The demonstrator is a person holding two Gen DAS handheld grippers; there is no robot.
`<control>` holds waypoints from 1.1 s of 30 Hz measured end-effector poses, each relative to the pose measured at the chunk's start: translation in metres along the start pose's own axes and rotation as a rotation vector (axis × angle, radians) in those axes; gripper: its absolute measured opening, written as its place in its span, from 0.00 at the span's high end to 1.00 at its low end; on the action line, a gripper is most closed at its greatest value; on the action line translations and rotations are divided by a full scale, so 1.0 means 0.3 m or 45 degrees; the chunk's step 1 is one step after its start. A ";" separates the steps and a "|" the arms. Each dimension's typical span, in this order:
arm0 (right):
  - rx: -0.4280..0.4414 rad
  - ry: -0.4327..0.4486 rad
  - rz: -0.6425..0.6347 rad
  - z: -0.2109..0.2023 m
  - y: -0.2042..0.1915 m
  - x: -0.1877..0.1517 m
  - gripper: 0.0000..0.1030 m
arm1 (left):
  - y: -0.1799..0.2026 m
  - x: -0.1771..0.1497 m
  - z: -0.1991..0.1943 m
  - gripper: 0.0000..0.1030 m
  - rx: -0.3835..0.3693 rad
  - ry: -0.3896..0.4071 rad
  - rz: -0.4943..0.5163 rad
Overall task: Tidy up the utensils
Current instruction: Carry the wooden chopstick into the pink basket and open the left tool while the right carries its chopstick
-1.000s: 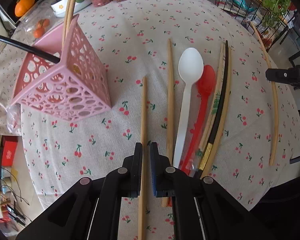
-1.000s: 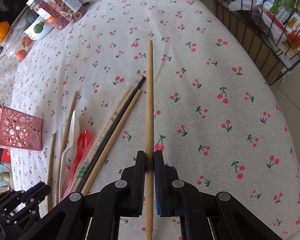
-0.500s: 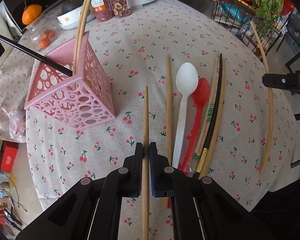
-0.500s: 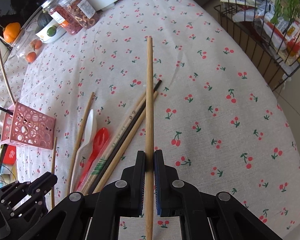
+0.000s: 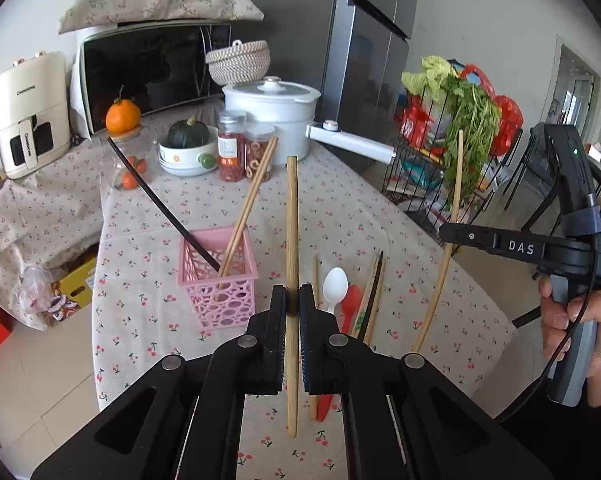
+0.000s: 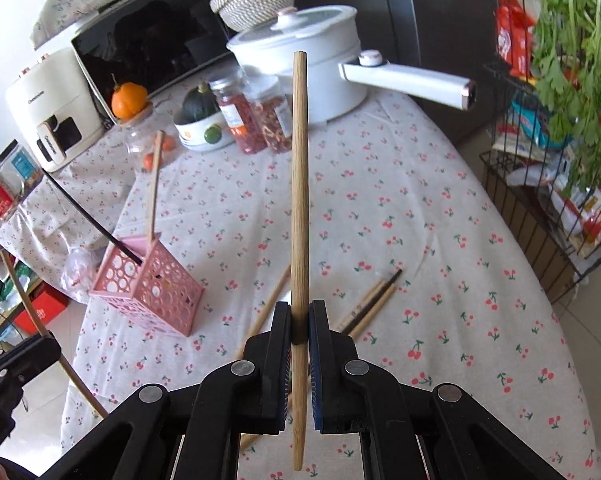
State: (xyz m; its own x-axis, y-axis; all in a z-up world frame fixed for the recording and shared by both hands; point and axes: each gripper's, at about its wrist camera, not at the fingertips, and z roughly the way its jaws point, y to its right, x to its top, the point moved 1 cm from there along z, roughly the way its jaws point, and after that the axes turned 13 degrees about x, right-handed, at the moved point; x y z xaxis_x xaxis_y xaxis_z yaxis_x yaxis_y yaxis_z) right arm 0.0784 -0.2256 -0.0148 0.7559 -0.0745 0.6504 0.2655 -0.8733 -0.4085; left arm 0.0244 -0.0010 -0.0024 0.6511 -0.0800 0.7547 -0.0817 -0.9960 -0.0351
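My left gripper [image 5: 293,300] is shut on a wooden chopstick [image 5: 292,240] and holds it upright above the table, right of the pink holder [image 5: 218,276]. The holder has a black chopstick [image 5: 160,204] and wooden chopsticks [image 5: 248,208] in it. My right gripper [image 6: 299,320] is shut on another wooden chopstick [image 6: 299,184], lifted well above the cloth; it also shows in the left wrist view [image 5: 446,248]. A white spoon [image 5: 335,286], a red spoon [image 5: 350,308] and more chopsticks [image 5: 374,292] lie on the cherry-print tablecloth [image 5: 340,216].
At the table's far end stand a white pot [image 5: 272,116] with a long handle, two jars [image 5: 242,150], a bowl with a squash [image 5: 186,148] and a microwave [image 5: 148,68]. A wire rack with greens [image 5: 452,152] stands to the right of the table.
Both grippers rose and tilted up with their chopsticks, lifting them off the table. The views now look across the table toward the far end instead of down at it.
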 end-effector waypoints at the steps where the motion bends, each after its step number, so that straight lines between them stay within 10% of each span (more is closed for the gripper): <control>1: 0.006 0.025 -0.016 -0.009 -0.014 0.009 0.96 | -0.016 0.019 -0.025 0.94 -0.003 0.035 -0.021; 17: 0.149 0.341 -0.196 -0.035 -0.257 0.142 0.95 | -0.182 0.233 -0.203 0.94 0.141 0.675 -0.191; 33: 0.159 0.309 -0.160 0.094 -0.292 0.154 0.95 | -0.203 0.205 0.169 0.94 0.205 0.502 -0.158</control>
State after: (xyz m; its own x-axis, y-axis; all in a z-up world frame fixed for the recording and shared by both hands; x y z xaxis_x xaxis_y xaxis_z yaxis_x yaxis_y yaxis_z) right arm 0.1070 -0.1389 0.0330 0.5512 -0.0959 0.8289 0.4307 -0.8181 -0.3810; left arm 0.1077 0.0529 0.0131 0.3086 0.0302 0.9507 0.1176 -0.9930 -0.0066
